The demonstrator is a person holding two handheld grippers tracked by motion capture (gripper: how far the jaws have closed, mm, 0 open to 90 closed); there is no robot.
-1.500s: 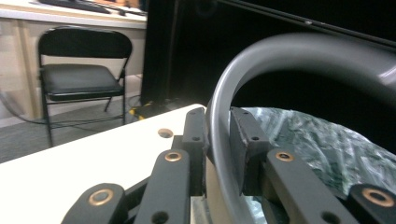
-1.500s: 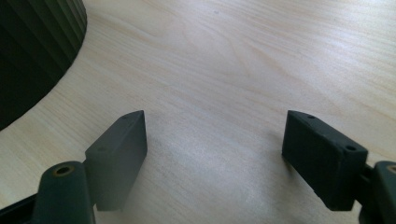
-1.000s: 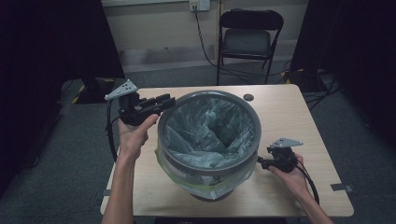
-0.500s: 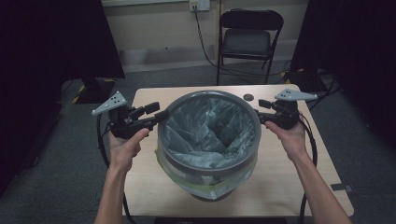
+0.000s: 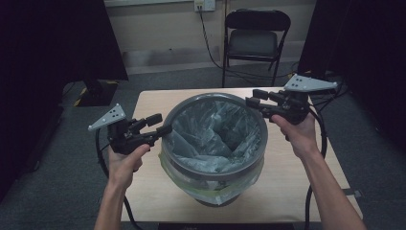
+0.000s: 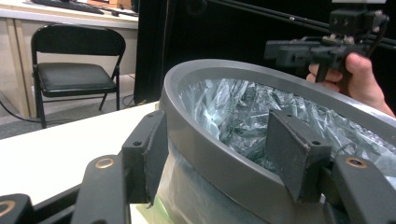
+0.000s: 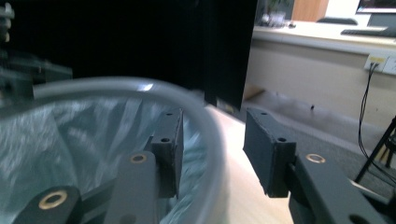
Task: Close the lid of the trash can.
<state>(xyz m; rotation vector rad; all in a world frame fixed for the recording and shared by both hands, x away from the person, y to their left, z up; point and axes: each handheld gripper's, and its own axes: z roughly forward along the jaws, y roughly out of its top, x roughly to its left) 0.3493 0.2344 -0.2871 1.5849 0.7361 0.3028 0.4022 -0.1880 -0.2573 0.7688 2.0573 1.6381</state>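
Observation:
A round grey bin (image 5: 215, 98) with a crinkled clear liner (image 5: 210, 134) stands mid-table. My left gripper (image 5: 162, 124) is at its left rim. In the left gripper view the rim (image 6: 243, 70) runs between the jaws of the left gripper (image 6: 223, 151), which have just been opening, and the inner pad stands off it. My right gripper (image 5: 253, 97) is held at the right rim. Its jaws (image 7: 218, 149) straddle the rim (image 7: 116, 84) with gaps either side and have just been closing. The right gripper (image 6: 275, 49) also appears across the bin.
The wooden table (image 5: 153, 103) has bare strips left and right of the bin. A black folding chair (image 5: 256, 33) stands behind it on grey carpet, below a wall socket (image 5: 204, 5). Dark curtains hang at both sides. Cables trail from each gripper.
My right hand rose from the table's front right up to the bin's right rim. My left gripper slid along the left rim toward me and its jaws widened.

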